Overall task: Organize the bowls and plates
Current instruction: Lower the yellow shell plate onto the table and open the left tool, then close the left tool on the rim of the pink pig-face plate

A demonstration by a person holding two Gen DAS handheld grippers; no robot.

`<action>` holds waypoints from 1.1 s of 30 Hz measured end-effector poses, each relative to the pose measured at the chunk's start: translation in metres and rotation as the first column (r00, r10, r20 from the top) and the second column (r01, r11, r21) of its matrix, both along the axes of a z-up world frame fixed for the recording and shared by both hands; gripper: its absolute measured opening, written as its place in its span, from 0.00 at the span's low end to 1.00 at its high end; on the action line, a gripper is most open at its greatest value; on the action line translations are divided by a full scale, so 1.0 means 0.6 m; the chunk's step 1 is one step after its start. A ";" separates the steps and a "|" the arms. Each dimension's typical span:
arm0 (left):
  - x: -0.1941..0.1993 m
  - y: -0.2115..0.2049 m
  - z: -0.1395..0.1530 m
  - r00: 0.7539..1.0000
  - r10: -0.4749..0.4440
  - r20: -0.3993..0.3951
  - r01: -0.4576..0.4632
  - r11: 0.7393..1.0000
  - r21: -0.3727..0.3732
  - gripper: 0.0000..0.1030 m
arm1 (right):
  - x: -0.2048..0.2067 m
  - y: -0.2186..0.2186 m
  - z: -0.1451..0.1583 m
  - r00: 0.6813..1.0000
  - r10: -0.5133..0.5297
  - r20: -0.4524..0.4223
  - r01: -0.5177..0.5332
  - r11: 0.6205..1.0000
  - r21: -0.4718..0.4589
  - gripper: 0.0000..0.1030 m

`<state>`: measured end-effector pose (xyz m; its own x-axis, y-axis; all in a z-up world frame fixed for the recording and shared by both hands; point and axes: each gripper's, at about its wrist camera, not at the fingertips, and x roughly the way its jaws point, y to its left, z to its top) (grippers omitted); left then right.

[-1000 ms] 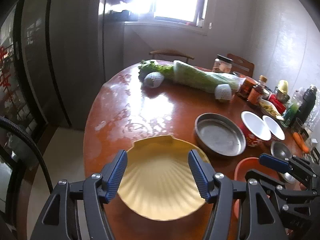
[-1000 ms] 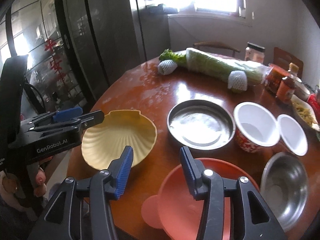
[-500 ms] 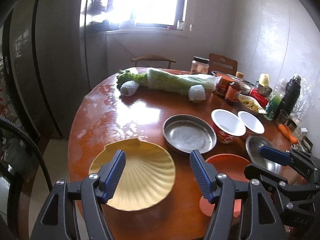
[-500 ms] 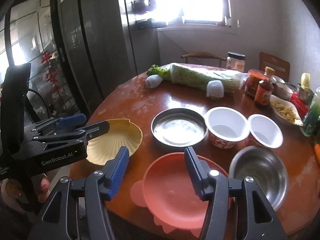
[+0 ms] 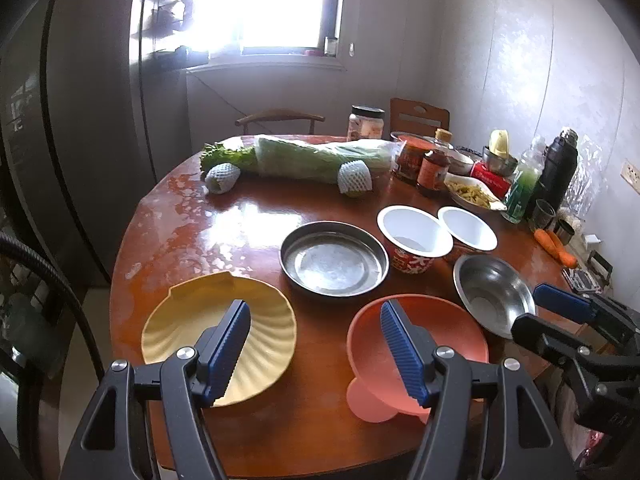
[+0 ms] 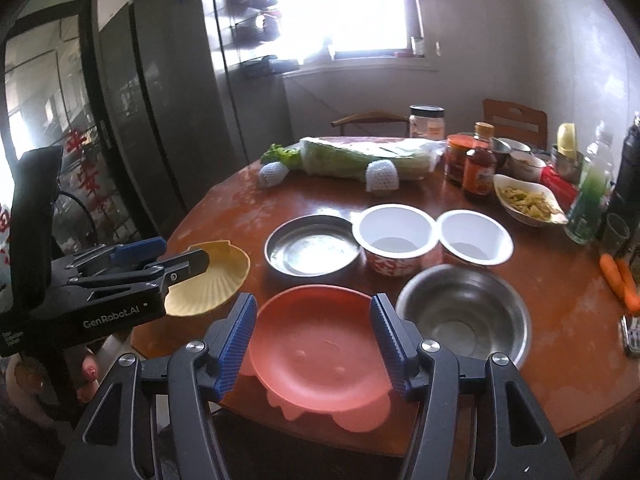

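A yellow shell-shaped plate (image 5: 192,320) lies at the round table's near left edge. Beside it to the right is a red plate (image 5: 440,332) (image 6: 316,344). Behind them stand a flat steel pan (image 5: 334,258), two white-lined paper bowls (image 5: 414,234) (image 5: 466,228) and a steel bowl (image 5: 492,292) (image 6: 460,308). My left gripper (image 5: 316,320) hangs open above the gap between the yellow and red plates, holding nothing. My right gripper (image 6: 313,308) is open above the red plate, also holding nothing, and nothing is pressed by its pads.
A long wrapped cabbage (image 5: 320,158), jars and sauce bottles (image 5: 434,168), a dish of food (image 5: 474,196), a dark flask (image 5: 556,172) and carrots (image 5: 556,246) crowd the far and right side. Chairs (image 5: 280,118) stand behind; a dark fridge (image 5: 60,140) is left.
Both grippers have drawn back and up from the table, so more of it shows. The right jaws have widened. The yellow plate stays on the table, now smaller under the left finger.
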<state>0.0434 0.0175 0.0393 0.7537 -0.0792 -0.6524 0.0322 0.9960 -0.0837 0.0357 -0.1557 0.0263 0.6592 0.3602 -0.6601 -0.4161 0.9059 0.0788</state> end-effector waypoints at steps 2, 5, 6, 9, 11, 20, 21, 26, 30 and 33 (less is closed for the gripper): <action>0.001 -0.006 -0.003 1.000 -0.012 -0.007 0.012 1.000 -0.002 0.66 | -0.006 -0.010 0.001 1.000 -0.011 0.001 0.011 1.000 0.004 0.59; 0.004 -0.014 -0.009 1.000 -0.024 -0.019 0.024 1.000 0.001 0.66 | -0.014 -0.022 0.001 1.000 -0.020 0.001 0.020 1.000 0.010 0.59; 0.007 -0.017 -0.015 0.999 -0.028 -0.031 0.029 1.000 0.001 0.66 | -0.016 -0.025 0.000 1.000 -0.023 -0.002 0.023 1.000 0.012 0.59; 0.015 -0.022 -0.031 0.997 -0.042 -0.062 0.042 0.999 -0.007 0.66 | -0.022 -0.033 -0.008 0.999 -0.034 -0.013 0.034 0.999 0.014 0.59; 0.022 -0.026 -0.045 0.995 -0.046 -0.086 0.046 0.999 -0.004 0.66 | -0.026 -0.038 -0.015 0.999 -0.036 -0.028 0.037 0.999 0.019 0.59; 0.036 -0.040 -0.091 0.985 -0.071 -0.155 0.071 0.997 -0.008 0.66 | -0.032 -0.041 -0.070 0.993 -0.047 -0.110 0.047 0.999 -0.007 0.59; 0.038 -0.040 -0.096 0.984 -0.076 -0.164 0.074 0.997 -0.016 0.66 | -0.031 -0.041 -0.076 0.992 -0.046 -0.121 0.045 0.999 -0.007 0.59; 0.046 -0.043 -0.113 0.978 -0.073 -0.193 0.072 0.997 -0.014 0.66 | -0.029 -0.037 -0.102 0.985 -0.051 -0.163 0.048 0.999 -0.019 0.59; 0.055 -0.042 -0.122 0.975 -0.070 -0.210 0.068 0.998 -0.017 0.66 | -0.020 -0.046 -0.111 0.981 -0.078 -0.178 0.077 0.997 -0.011 0.59; 0.060 -0.045 -0.129 0.973 -0.068 -0.221 0.066 0.998 -0.014 0.66 | -0.013 -0.053 -0.118 0.976 -0.096 -0.193 0.099 0.995 0.002 0.59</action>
<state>0.0795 -0.0096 -0.0380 0.5837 -0.1294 -0.8016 0.0790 0.9916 -0.1026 0.0282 -0.1874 -0.0448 0.5526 0.3086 -0.7742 -0.3017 0.9400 0.1593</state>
